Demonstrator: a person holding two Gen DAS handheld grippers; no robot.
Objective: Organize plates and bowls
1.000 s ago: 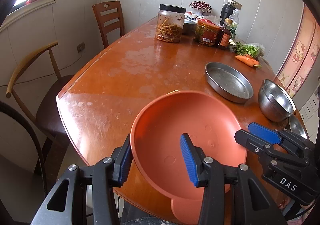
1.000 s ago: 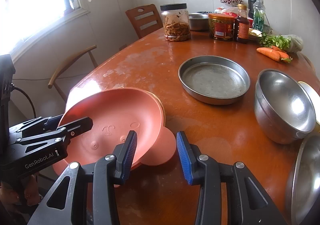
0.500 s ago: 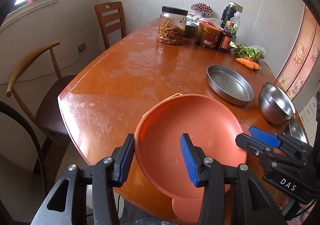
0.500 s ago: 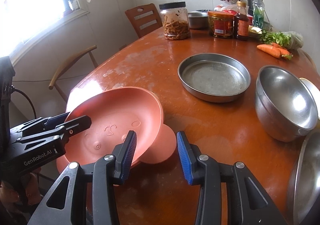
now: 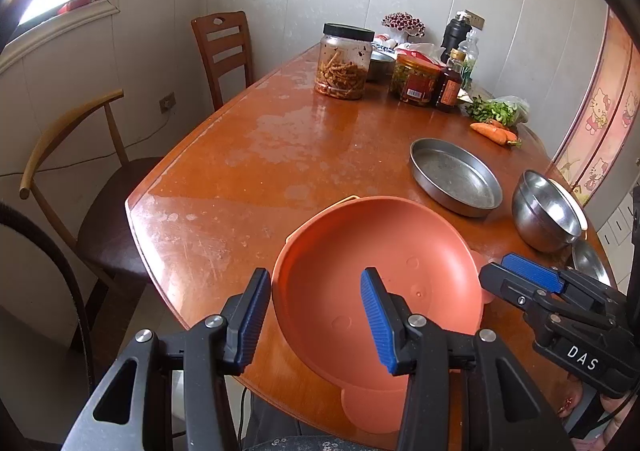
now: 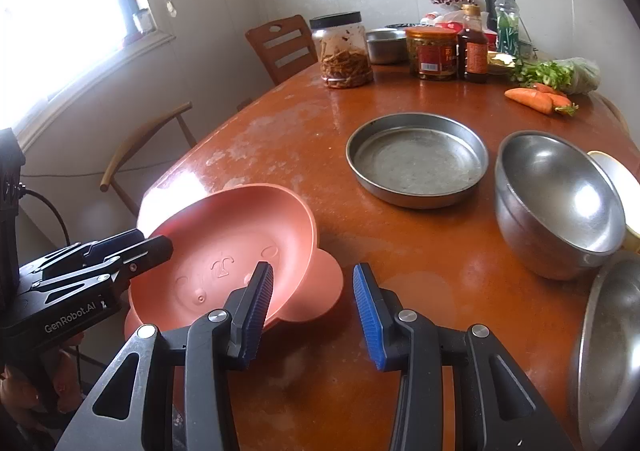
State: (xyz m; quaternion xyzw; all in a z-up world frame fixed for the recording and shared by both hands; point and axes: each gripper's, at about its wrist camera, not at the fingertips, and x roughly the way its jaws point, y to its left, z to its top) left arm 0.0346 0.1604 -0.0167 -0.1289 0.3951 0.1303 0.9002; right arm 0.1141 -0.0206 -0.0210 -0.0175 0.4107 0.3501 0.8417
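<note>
An orange plastic bowl (image 5: 380,271) (image 6: 224,243) with ear tabs stands tilted at the table's near corner, its left rim raised and its inside turned to the right. My left gripper (image 5: 316,283) (image 6: 152,247) straddles that raised rim, one pad against the outer wall and one inside, holding it. My right gripper (image 6: 313,275) (image 5: 500,275) is open over the bowl's right ear tab, with its left finger above the inside and gaps on both sides. A yellow rim (image 5: 348,197) peeks out behind the bowl. A flat metal pan (image 6: 416,159) and nested steel bowls (image 6: 556,199) sit further right.
A steel plate (image 6: 608,351) lies at the near right edge. Jars, bottles (image 6: 432,55), greens and carrots (image 6: 536,99) crowd the far end. Two chairs (image 5: 224,47) (image 5: 60,139) stand along the left side. The table edge (image 5: 168,271) runs close to the bowl.
The orange bowl has tipped up further on its left side. The yellow-rimmed thing seen under it in the right wrist view is now hidden. Neither gripper's jaws have changed.
</note>
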